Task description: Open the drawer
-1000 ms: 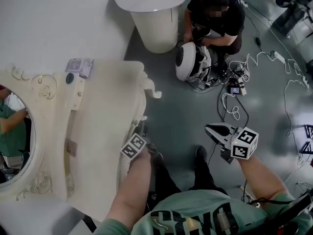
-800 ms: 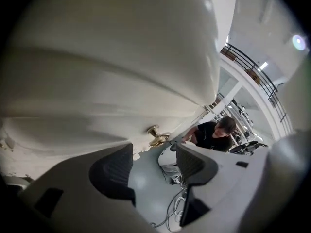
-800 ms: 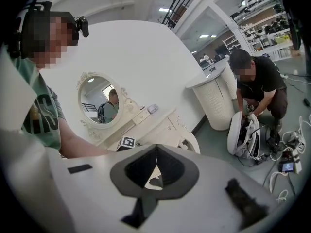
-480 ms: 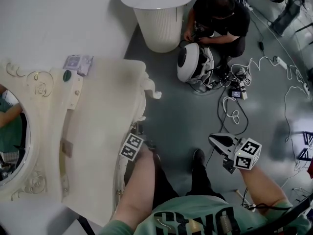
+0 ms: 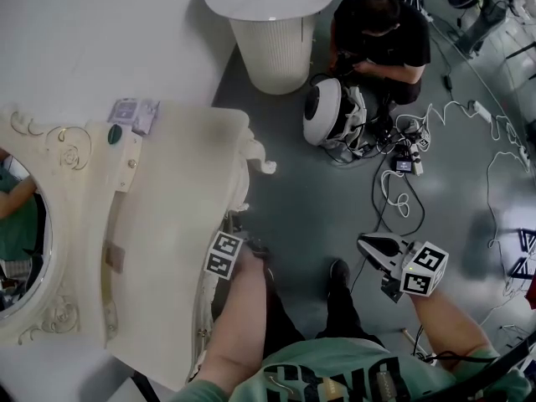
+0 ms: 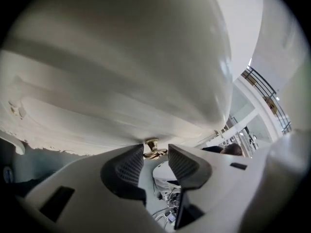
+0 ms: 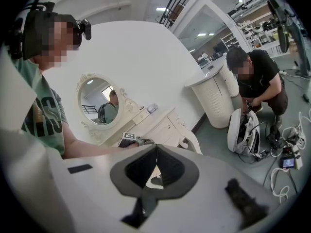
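Grey floor (image 5: 318, 216) beside a cream carved dressing table (image 5: 167, 224): at its closed white drawer front (image 6: 121, 81), my left gripper (image 6: 155, 155) has just been closing its jaws, now pinching the small brass handle (image 6: 153, 149). My right gripper (image 7: 156, 148) hangs well apart, jaws pressed together, empty.
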The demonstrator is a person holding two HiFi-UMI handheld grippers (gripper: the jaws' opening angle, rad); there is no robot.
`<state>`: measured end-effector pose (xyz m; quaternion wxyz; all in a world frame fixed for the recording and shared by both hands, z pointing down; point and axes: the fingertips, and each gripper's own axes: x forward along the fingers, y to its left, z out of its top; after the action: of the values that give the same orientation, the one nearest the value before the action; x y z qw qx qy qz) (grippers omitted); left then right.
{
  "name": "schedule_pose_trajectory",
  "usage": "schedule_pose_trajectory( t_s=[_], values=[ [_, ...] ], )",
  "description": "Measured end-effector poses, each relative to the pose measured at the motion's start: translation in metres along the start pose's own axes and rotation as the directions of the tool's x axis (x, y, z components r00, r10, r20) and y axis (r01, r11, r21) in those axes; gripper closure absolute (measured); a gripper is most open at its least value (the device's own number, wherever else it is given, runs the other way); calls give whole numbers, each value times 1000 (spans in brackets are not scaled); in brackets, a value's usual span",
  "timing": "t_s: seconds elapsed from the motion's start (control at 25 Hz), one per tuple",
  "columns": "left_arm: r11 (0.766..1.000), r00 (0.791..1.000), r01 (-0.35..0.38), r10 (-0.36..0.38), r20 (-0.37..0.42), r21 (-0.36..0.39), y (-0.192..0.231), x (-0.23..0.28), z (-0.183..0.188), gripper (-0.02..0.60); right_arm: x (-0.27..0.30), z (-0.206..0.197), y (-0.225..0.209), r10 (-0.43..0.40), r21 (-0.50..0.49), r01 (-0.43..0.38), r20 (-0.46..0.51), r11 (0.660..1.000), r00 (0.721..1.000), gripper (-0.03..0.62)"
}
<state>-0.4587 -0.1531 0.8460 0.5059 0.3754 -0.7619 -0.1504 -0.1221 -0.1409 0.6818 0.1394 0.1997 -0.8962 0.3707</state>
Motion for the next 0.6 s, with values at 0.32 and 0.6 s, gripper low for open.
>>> schedule_pose_trajectory(
  t_s=[0.32,0.6],
  values=[
    [998,1000,9,-9,5,56,0,1,-1,437,-4,-1,-4,-6,7,6,8,1000,1000,582],
    [997,1000,17,-16,-5,72,-1,0,-2,440,-7,-4,-6,-6,12,6,12,1000,1000,582]
  ],
)
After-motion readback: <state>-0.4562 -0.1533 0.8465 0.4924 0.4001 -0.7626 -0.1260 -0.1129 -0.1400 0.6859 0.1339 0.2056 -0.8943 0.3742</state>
